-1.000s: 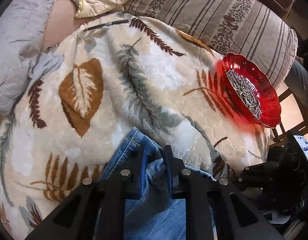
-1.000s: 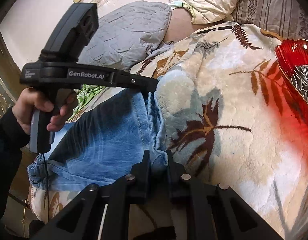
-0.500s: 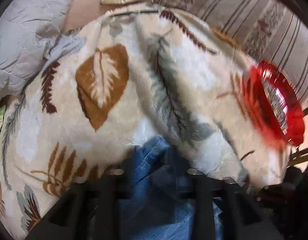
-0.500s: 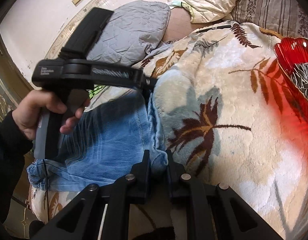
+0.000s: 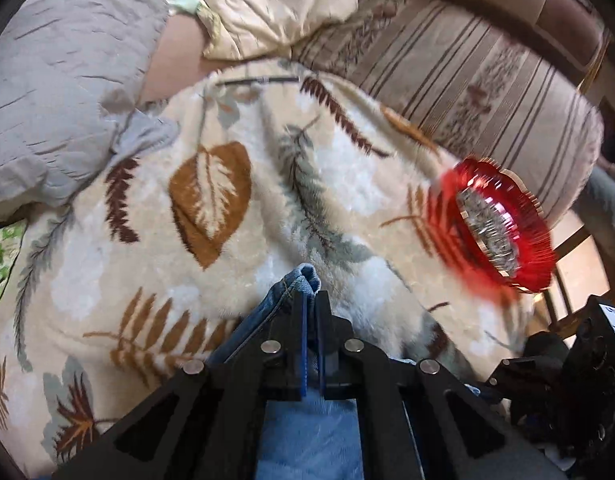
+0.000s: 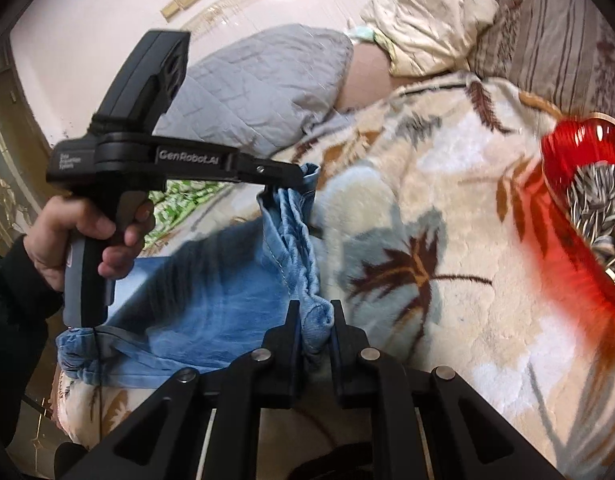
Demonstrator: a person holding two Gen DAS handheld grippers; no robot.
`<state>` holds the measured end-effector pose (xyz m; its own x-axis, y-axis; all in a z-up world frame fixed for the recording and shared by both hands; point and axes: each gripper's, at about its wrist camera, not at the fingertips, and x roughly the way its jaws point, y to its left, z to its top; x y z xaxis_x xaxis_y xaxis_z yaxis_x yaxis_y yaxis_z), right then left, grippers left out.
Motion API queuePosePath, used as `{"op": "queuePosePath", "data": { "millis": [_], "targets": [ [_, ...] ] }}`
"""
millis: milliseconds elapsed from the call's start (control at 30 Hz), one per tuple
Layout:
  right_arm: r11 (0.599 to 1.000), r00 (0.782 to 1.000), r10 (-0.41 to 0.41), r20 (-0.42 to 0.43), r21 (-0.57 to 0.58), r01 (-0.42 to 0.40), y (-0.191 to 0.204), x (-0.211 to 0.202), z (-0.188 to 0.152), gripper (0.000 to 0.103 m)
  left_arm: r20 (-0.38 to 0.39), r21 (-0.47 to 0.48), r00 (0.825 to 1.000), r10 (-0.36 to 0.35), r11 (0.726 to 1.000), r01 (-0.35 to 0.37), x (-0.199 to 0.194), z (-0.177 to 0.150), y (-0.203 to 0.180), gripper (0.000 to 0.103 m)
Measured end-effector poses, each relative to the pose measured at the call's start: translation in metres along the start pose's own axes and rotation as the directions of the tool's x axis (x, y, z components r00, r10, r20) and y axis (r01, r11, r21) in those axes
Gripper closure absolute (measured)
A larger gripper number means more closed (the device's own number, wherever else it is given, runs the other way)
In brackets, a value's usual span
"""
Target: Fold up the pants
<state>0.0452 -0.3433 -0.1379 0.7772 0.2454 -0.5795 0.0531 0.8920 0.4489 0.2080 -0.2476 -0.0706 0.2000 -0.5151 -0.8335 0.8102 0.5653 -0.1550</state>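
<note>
Blue denim pants (image 6: 211, 292) lie on a leaf-patterned blanket (image 6: 447, 240). My left gripper (image 5: 309, 300) is shut on one corner of the pants' edge (image 5: 303, 280) and holds it lifted above the blanket; it also shows in the right wrist view (image 6: 295, 176), held by a hand. My right gripper (image 6: 312, 320) is shut on the other corner of the same edge (image 6: 317, 316). The denim edge hangs bunched between the two grippers. The rest of the pants drapes down to the left.
A red glass dish (image 5: 503, 220) of sunflower seeds sits on the blanket at the right, also in the right wrist view (image 6: 587, 200). A grey quilted pillow (image 5: 59, 92), a cream cloth (image 5: 263, 8) and a striped cushion (image 5: 467, 80) lie behind.
My left gripper has closed on the denim corner and lifted it off the blanket. The pants' edge now hangs stretched and bunched between both grippers. The right gripper has kept its hold.
</note>
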Motion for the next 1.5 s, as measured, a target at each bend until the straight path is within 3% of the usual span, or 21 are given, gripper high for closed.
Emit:
{"op": "queuePosePath", "data": {
  "millis": [133, 267, 500, 700, 833, 867, 933, 967, 1000, 1100, 1267, 1300, 1333, 1367, 1433, 1500],
  "targets": [
    [0.998, 0.999, 0.013, 0.034, -0.054, -0.012, 0.027, -0.012, 0.002, 0.090, 0.047, -0.029, 0.999, -0.005, 1.000, 0.006, -0.033, -0.016, 0.012, 0.100],
    [0.992, 0.998, 0.057, 0.040, -0.117, -0.052, 0.065, -0.012, 0.001, 0.091, 0.085, -0.079, 0.995, 0.042, 0.996, -0.035, -0.072, -0.044, 0.041, 0.101],
    [0.955, 0.987, 0.144, -0.071, -0.253, -0.158, 0.161, 0.038, -0.020, 0.091, 0.112, -0.212, 0.989, 0.096, 0.975, -0.071, -0.115, -0.096, 0.100, 0.101],
    [0.929, 0.975, 0.060, -0.212, -0.346, -0.133, 0.205, 0.106, -0.046, 0.091, 0.129, -0.275, 0.984, 0.121, 0.958, -0.082, -0.138, -0.124, 0.122, 0.101],
    [0.916, 0.975, 0.010, -0.221, -0.389, -0.097, 0.208, 0.121, -0.055, 0.090, 0.078, -0.284, 0.987, 0.143, 0.952, -0.116, -0.134, -0.138, 0.126, 0.101],
    [0.918, 0.974, 0.010, -0.224, -0.384, -0.098, 0.205, 0.121, -0.053, 0.090, 0.058, -0.289, 0.989, 0.136, 0.950, -0.113, -0.128, -0.140, 0.126, 0.098],
    [0.926, 0.974, 0.018, -0.227, -0.363, -0.102, 0.202, 0.121, -0.050, 0.088, 0.032, -0.317, 0.990, 0.137, 0.941, -0.120, -0.119, -0.141, 0.125, 0.052],
    [0.926, 0.974, 0.021, -0.224, -0.362, -0.103, 0.201, 0.121, -0.050, 0.088, 0.042, -0.331, 0.989, 0.143, 0.936, -0.121, -0.117, -0.140, 0.124, 0.008],
    [0.925, 0.976, 0.020, -0.219, -0.367, -0.102, 0.201, 0.119, -0.052, 0.087, 0.073, -0.345, 0.987, 0.145, 0.932, -0.111, -0.117, -0.140, 0.123, 0.000],
    [0.917, 0.979, 0.015, -0.205, -0.387, -0.095, 0.206, 0.115, -0.054, 0.086, 0.119, -0.386, 0.988, 0.095, 0.922, -0.042, -0.114, -0.131, 0.122, 0.000],
    [0.914, 0.982, 0.003, -0.189, -0.399, -0.080, 0.208, 0.112, -0.060, 0.086, -0.001, -0.401, 0.993, 0.120, 0.909, -0.111, -0.078, -0.121, 0.123, 0.000],
    [0.912, 0.982, 0.001, -0.187, -0.403, -0.077, 0.208, 0.112, -0.061, 0.086, -0.005, -0.400, 0.993, 0.115, 0.910, -0.107, -0.075, -0.121, 0.123, 0.013],
    [0.910, 0.983, 0.000, -0.183, -0.408, -0.075, 0.210, 0.111, -0.061, 0.086, -0.004, -0.396, 0.995, 0.102, 0.913, -0.095, -0.074, -0.123, 0.123, 0.036],
    [0.907, 0.984, -0.002, -0.177, -0.415, -0.073, 0.210, 0.110, -0.062, 0.086, -0.017, -0.386, 0.995, 0.095, 0.918, -0.094, -0.072, -0.124, 0.122, 0.094],
    [0.903, 0.986, -0.003, -0.169, -0.424, -0.070, 0.215, 0.104, -0.067, 0.086, -0.020, -0.384, 0.995, 0.096, 0.918, -0.097, -0.075, -0.128, 0.123, 0.093],
    [0.898, 0.989, 0.006, -0.146, -0.434, -0.070, 0.221, 0.098, -0.070, 0.085, 0.042, -0.359, 0.997, 0.059, 0.933, -0.040, -0.088, -0.129, 0.120, 0.093]
  ]
}}
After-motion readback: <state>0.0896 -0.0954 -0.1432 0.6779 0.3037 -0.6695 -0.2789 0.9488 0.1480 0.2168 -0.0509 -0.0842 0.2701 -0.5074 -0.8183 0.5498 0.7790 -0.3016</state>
